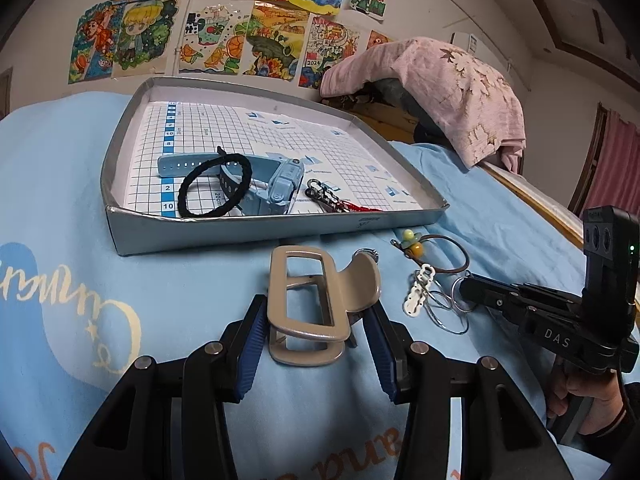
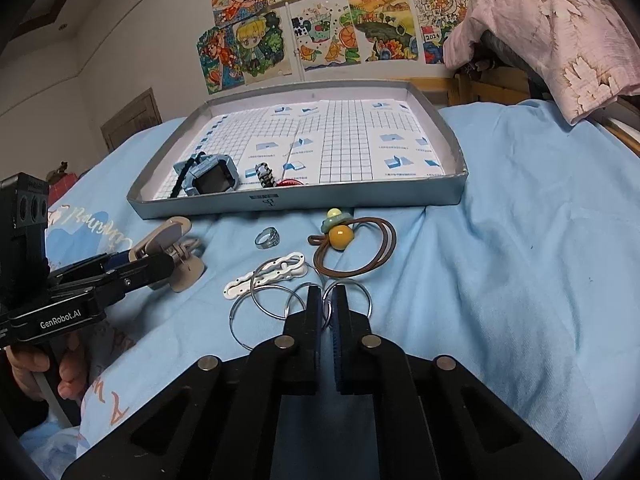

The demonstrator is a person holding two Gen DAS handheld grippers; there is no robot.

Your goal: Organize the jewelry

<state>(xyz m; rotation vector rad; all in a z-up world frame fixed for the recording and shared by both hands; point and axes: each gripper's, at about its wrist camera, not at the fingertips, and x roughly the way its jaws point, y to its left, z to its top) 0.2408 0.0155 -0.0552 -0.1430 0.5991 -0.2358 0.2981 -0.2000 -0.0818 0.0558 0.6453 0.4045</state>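
My left gripper [image 1: 316, 314] is shut on a beige hair claw clip [image 1: 362, 280], its blue pads pressing both sides just above the blue sheet. The right wrist view shows that clip [image 2: 168, 236] held at the left. My right gripper [image 2: 326, 294] is shut on a thin wire ring of the bunch of metal rings [image 2: 294, 300] lying on the sheet. Beside them lie a white chain-link piece [image 2: 264, 276], a silver ring [image 2: 267, 237] and a brown hair tie with yellow and green beads [image 2: 340, 234]. The grey tray [image 1: 260, 228] holds a blue watch [image 1: 280, 188], a black hair tie [image 1: 192, 200] and a chain with red cord [image 1: 332, 202].
The tray [image 2: 320, 200] sits on a bed with a light blue sheet [image 2: 500, 240]. A pink cloth [image 1: 452, 92] covers something at the back right, above a wooden frame. Drawings hang on the wall. A person's hand [image 2: 64, 372] grips the left handle.
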